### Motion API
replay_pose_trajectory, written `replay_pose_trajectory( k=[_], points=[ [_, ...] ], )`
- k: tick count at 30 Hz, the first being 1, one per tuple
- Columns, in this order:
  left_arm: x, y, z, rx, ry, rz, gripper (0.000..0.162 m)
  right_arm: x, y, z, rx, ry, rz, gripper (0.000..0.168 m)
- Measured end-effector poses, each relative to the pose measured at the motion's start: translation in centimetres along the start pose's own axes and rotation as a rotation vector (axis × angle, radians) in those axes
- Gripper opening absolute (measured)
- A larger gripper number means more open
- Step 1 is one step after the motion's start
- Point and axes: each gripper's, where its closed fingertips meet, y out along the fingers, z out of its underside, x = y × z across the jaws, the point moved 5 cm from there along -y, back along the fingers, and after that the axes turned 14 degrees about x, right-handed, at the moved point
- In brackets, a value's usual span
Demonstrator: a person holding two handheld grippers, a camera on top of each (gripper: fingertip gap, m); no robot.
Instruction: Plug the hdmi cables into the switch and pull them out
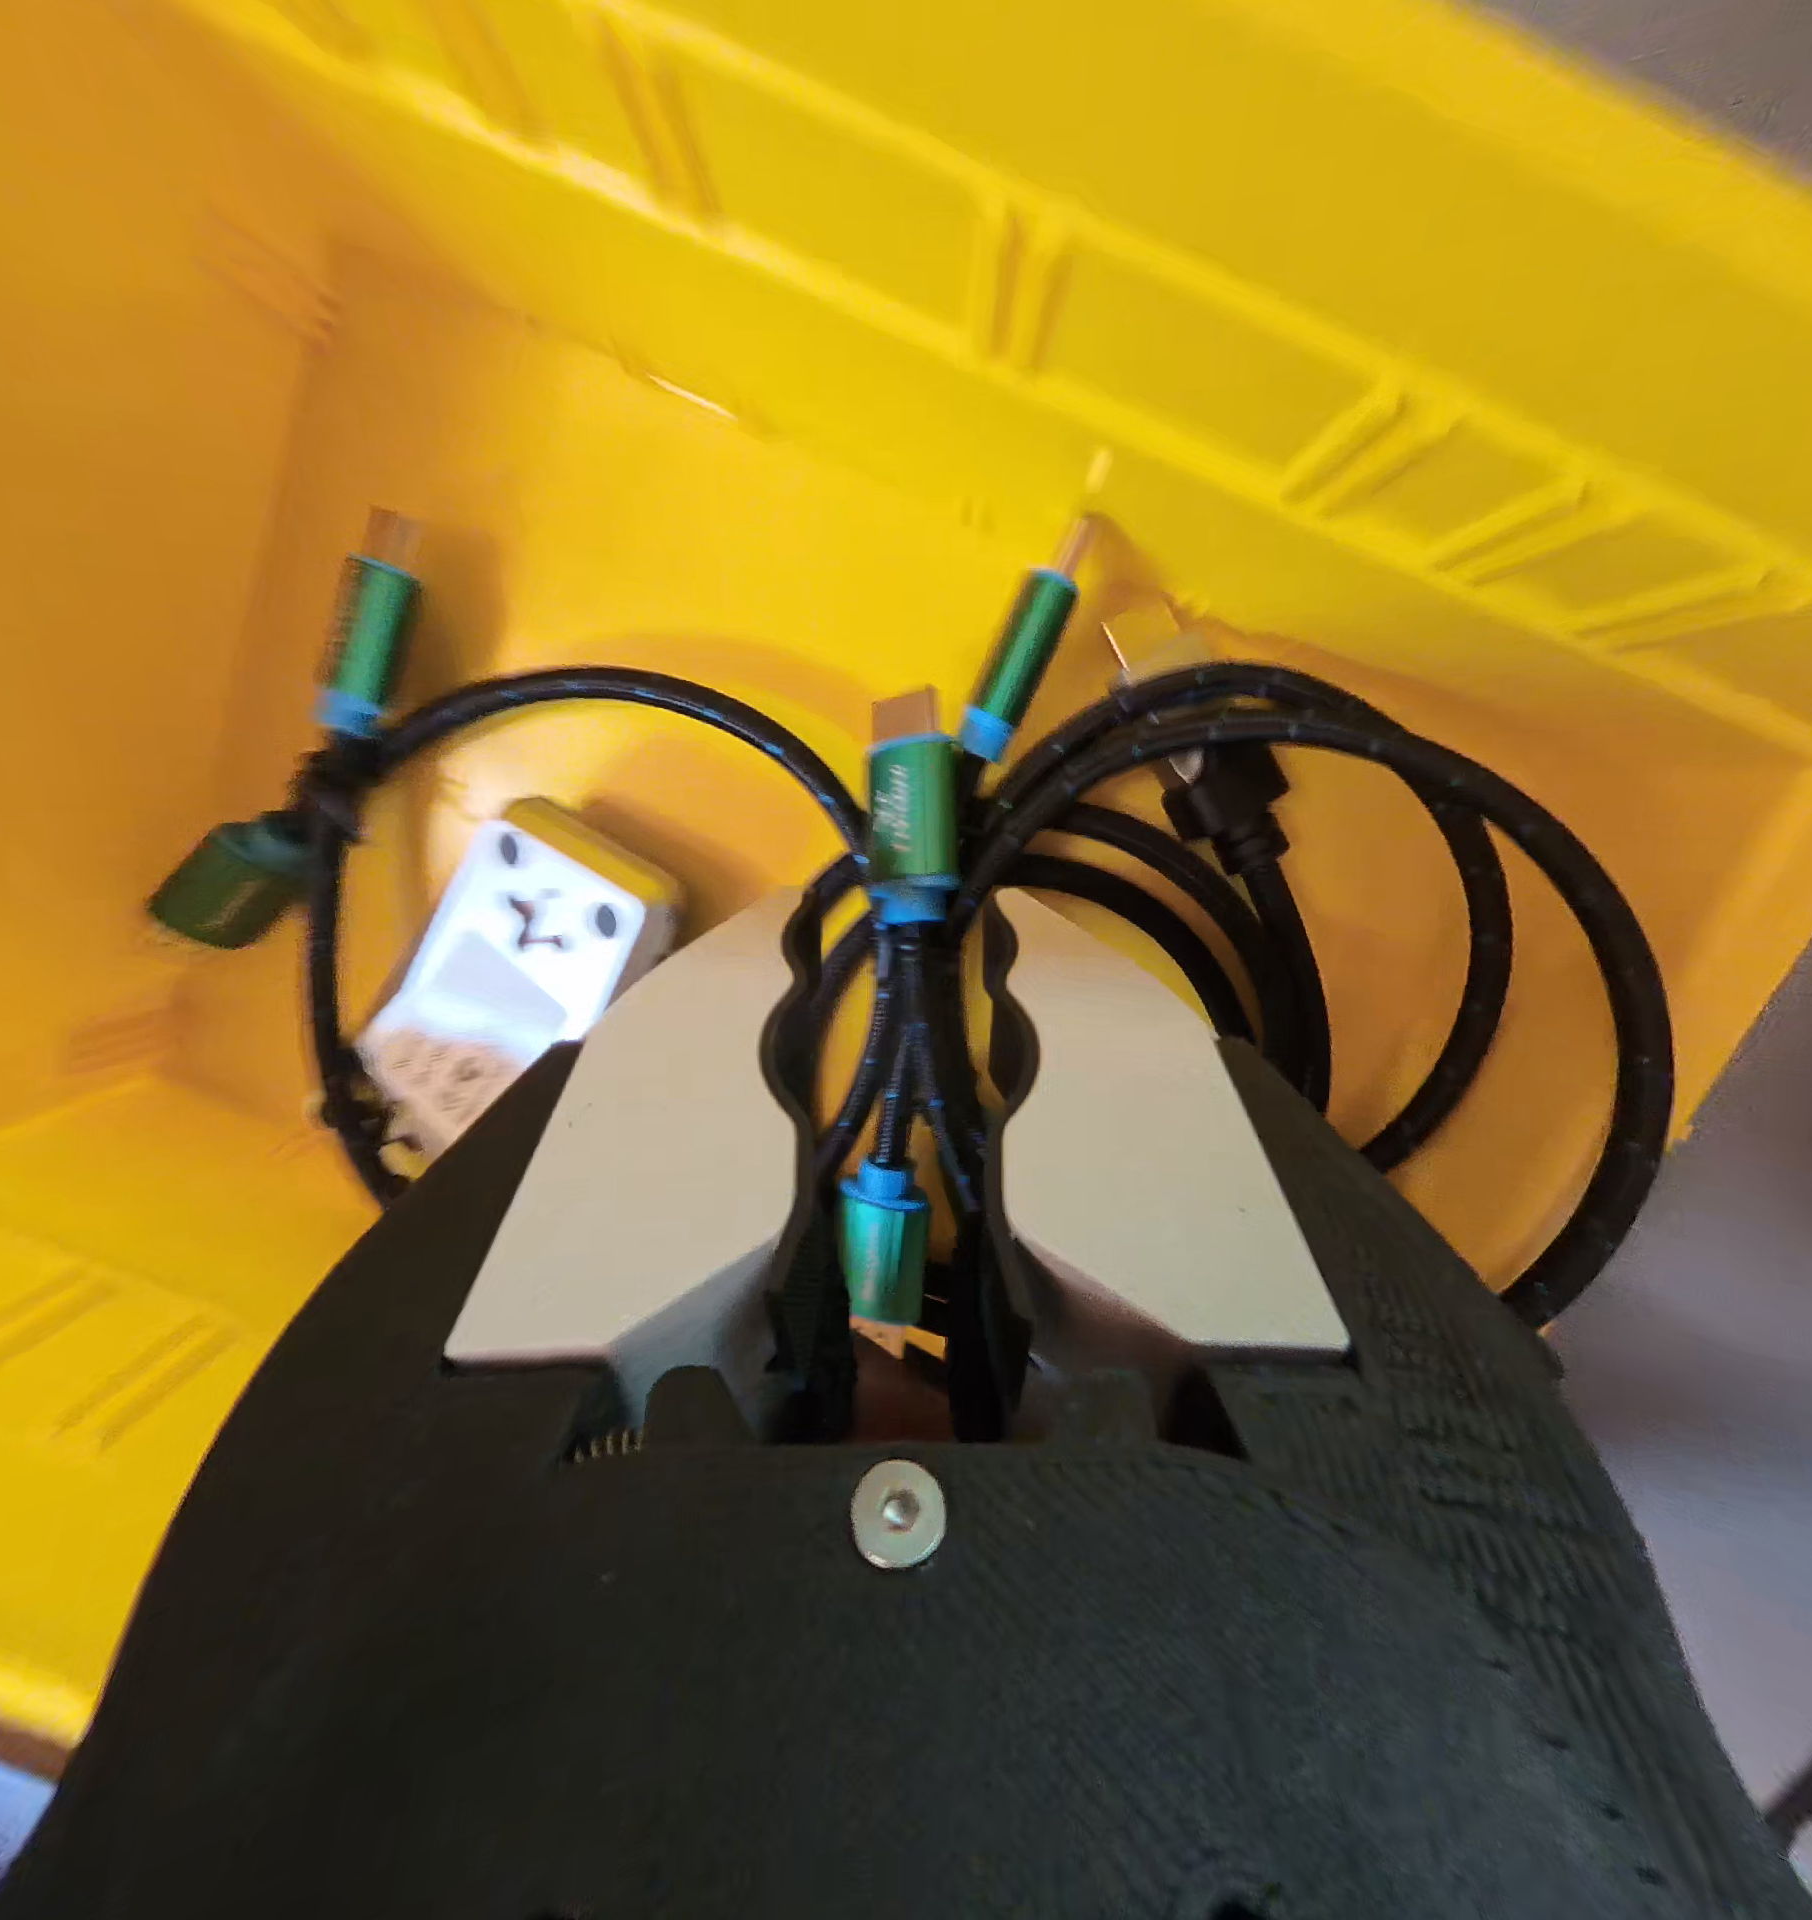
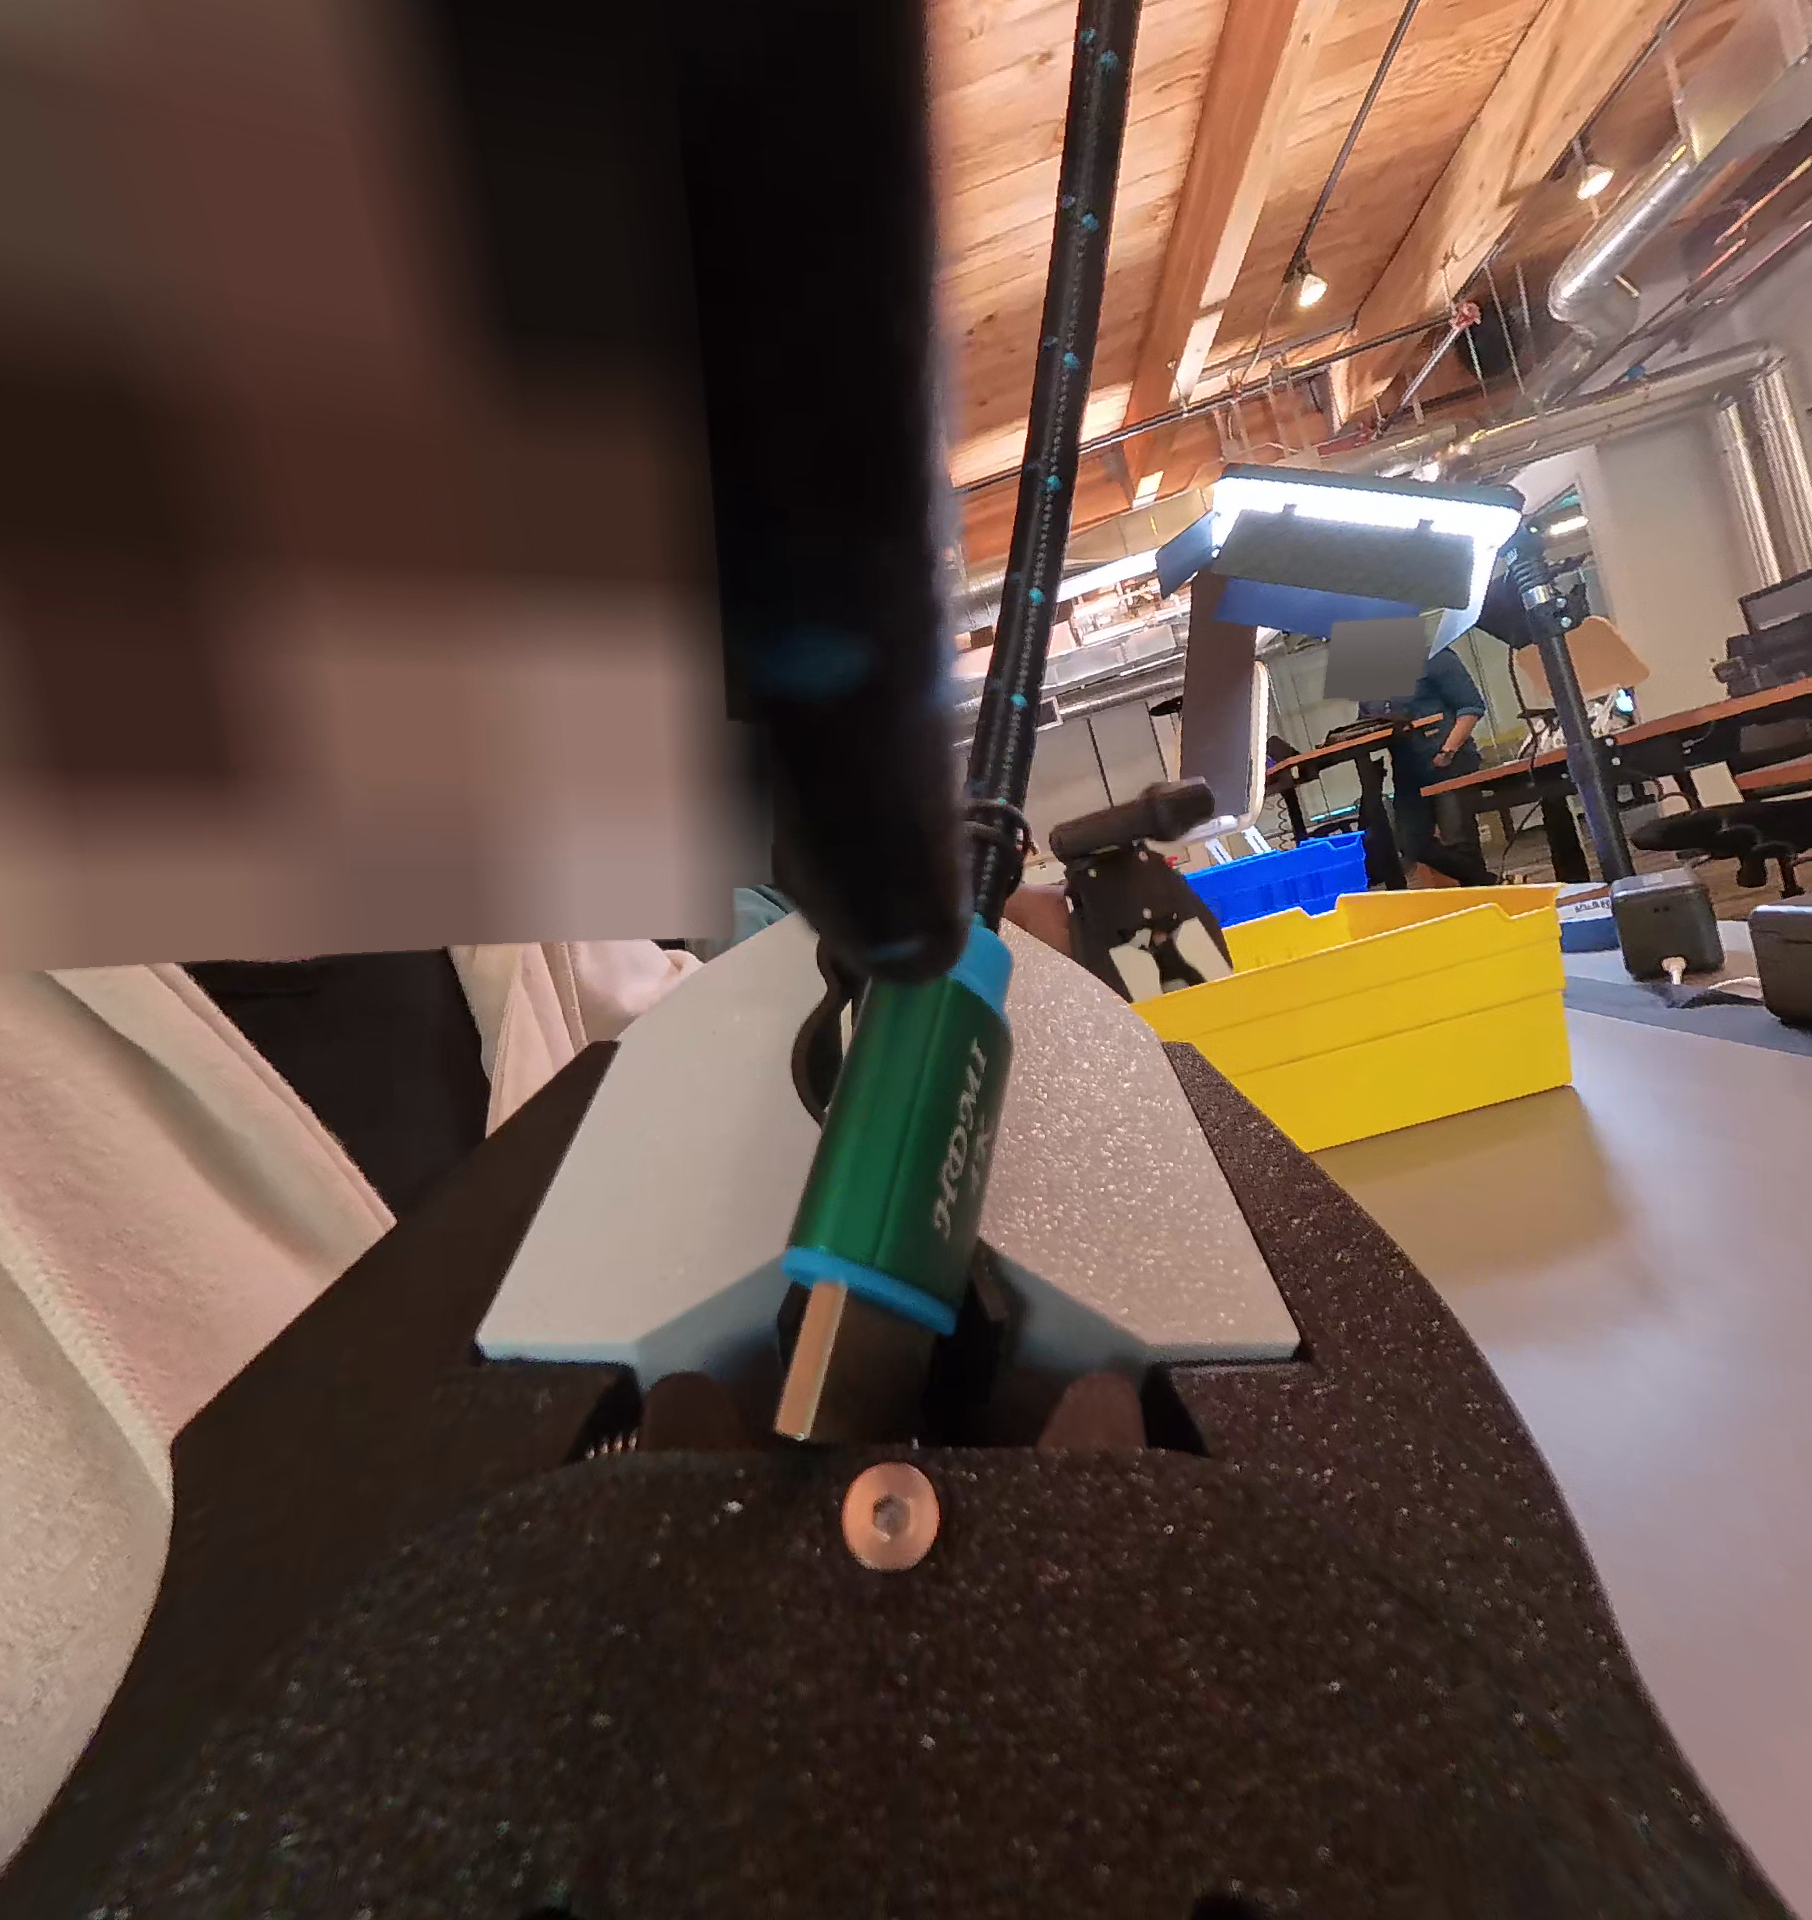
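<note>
My left gripper (image 1: 897, 914) is over a yellow bin (image 1: 1193, 312) and is shut on a bundle of black braided HDMI cables (image 1: 1453, 935). Green plugs stick out above the fingers (image 1: 912, 810) and one hangs between them (image 1: 881, 1236). More loops and plugs (image 1: 377, 644) spread into the bin. A small white device, the switch (image 1: 528, 935), lies on the bin floor to the left of the fingers. My right gripper (image 2: 902, 935) is shut on another HDMI cable (image 2: 1047, 468) just behind its green plug (image 2: 902, 1143). The plug's metal tip points back at the camera.
In the right wrist view the yellow bin (image 2: 1401, 1029) stands on a grey table (image 2: 1660, 1351) with the left gripper (image 2: 1141, 914) above it. Behind are a blue bin (image 2: 1286, 873), a light panel on a stand (image 2: 1369, 540), small grey cases (image 2: 1660, 925) and a person (image 2: 1442, 748). A pale sleeve (image 2: 102, 1247) fills the left. Tip to tip, the grippers are about 40 cm apart. The switch (image 1: 528, 935) is closer to my left gripper, around 5 cm from its tips; the right tips are 45 cm off.
</note>
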Motion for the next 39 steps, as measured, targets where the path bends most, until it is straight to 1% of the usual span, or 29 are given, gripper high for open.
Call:
replay_pose_trajectory(
  k=[3,4,5,6,8,9,12,13,14,15,16,18,21,23,25,27,29,30,32,34,35,36,37,39],
  points=[
    [2.9,-3.3,-0.3,-0.167,-0.137,-0.118,0.034,0.0,0.0,0.0,0.008,0.0,0.003,0.014],
    [4.0,-4.1,0.1,-0.163,-0.18,-0.159,0.034,0.0,0.1,0.1,0.015,-0.001,0.002,0.015],
    [4.3,-4.5,0.7,-0.129,-0.184,-0.145,0.035,0.0,0.1,0.1,0.02,-0.003,0.002,0.015],
    [3.7,-4.7,1.0,-0.102,-0.155,-0.068,0.036,0.1,0.2,0.1,0.024,-0.006,0.001,0.015],
    [0.9,-4.7,1.2,-0.06,-0.082,0.141,0.041,0.3,0.2,0.1,0.029,-0.014,-0.001,0.015],
    [0.2,-4.3,1.5,-0.01,-0.077,0.161,0.044,0.3,0.2,0.0,0.029,-0.016,-0.001,0.015],
    [-0.4,-1.7,3.5,0.235,-0.102,0.069,0.044,0.4,0.2,-0.1,0.021,-0.011,-0.011,0.015],
    [-0.7,-1.0,3.8,0.266,-0.112,0.071,0.04,0.4,0.2,-0.1,0.02,-0.008,-0.015,0.015],
    [-0.8,-0.4,3.8,0.261,-0.122,0.066,0.034,0.4,0.3,0.0,0.022,-0.006,-0.016,0.015],
    [-0.9,-0.1,3.8,0.25,-0.126,0.054,0.024,0.4,0.3,0.0,0.025,-0.009,-0.015,0.015],
    [-0.9,-0.1,3.9,0.24,-0.133,0.046,0.019,0.5,0.3,0.0,0.03,-0.015,-0.014,0.015],
    [-0.7,-1.4,3.7,0.182,-0.162,-0.009,0.015,0.5,0.3,0.0,0.035,-0.024,-0.005,0.015],
    [-0.2,-4.9,3.4,0.062,-0.189,-0.109,0.01,0.6,0.2,-0.2,0.027,-0.025,-0.004,0.015],
    [0.1,-7.4,3.1,-0.02,-0.214,-0.196,0.01,0.6,0.2,-0.3,0.022,-0.028,-0.006,0.015],
    [-0.3,-9.9,2.0,-0.143,-0.215,-0.308,0.01,0.7,0.2,-0.3,0.022,-0.035,0.002,0.015],
    [-1.9,-12.4,0.1,-0.291,-0.2,-0.441,0.01,0.7,0.2,-0.4,0.021,-0.045,0.016,0.015],
    [-4.8,-14.3,-2.6,-0.427,-0.132,-0.59,0.01,0.6,0.1,-0.5,0.012,-0.05,0.025,0.015],
    [-6.4,-15.1,-4.0,-0.49,-0.086,-0.701,0.01,0.7,0.1,-0.6,0.006,-0.053,0.027,0.015],
    [-9.5,-16.4,-6.5,-0.559,0.015,-1.014,0.01,0.8,0.0,-0.8,-0.007,-0.063,0.033,0.015],
    [-12.3,-17.1,-8.5,-0.542,0.133,-1.355,0.01,0.9,-0.2,-1.0,-0.016,-0.074,0.045,0.015],
    [-13.5,-17.0,-9.4,-0.523,0.185,-1.469,0.01,0.9,-0.2,-1.1,-0.022,-0.079,0.053,0.014],
    [-14.5,-16.6,-10.4,-0.503,0.226,-1.52,0.01,0.9,-0.3,-1.3,-0.03,-0.082,0.059,0.014],
    [-15.3,-15.8,-11.3,-0.487,0.256,-1.511,0.01,0.9,-0.4,-1.4,-0.042,-0.082,0.062,0.014],
    [-16.7,-14.0,-13.1,-0.481,0.284,-1.426,0.01,1.2,-0.7,-1.9,-0.079,-0.076,0.047,0.014]
  ],
)
